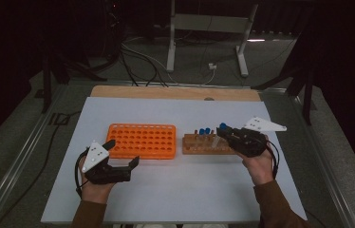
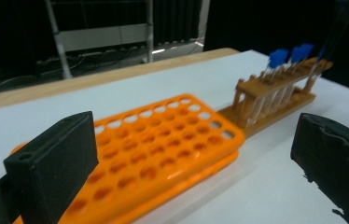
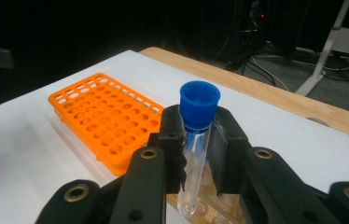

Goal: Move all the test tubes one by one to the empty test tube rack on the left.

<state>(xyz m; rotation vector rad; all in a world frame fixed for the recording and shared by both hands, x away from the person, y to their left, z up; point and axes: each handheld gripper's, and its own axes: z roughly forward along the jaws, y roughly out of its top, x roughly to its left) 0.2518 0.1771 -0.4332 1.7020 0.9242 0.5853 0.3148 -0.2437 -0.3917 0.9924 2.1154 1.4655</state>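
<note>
White table top (image 1: 175, 199) with a wood strip along the far edge, in a dark room with cables on the floor behind. Mid-frame in the high view sits a flat orange plastic rack (image 1: 141, 140) full of round holes, and just right of it a small wooden rack (image 1: 204, 144) with blue-capped tubes. The right gripper (image 3: 196, 140) is clamped on a clear tube (image 3: 195, 163) with a blue cap, right above the wooden rack. The left gripper (image 1: 124, 153), lower left, is spread wide with nothing in it.

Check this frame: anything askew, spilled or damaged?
Nothing stands out. The orange rack and wooden rack sit flat, side by side; the right gripper holds a blue-capped tube upright; no spill shows.
</note>
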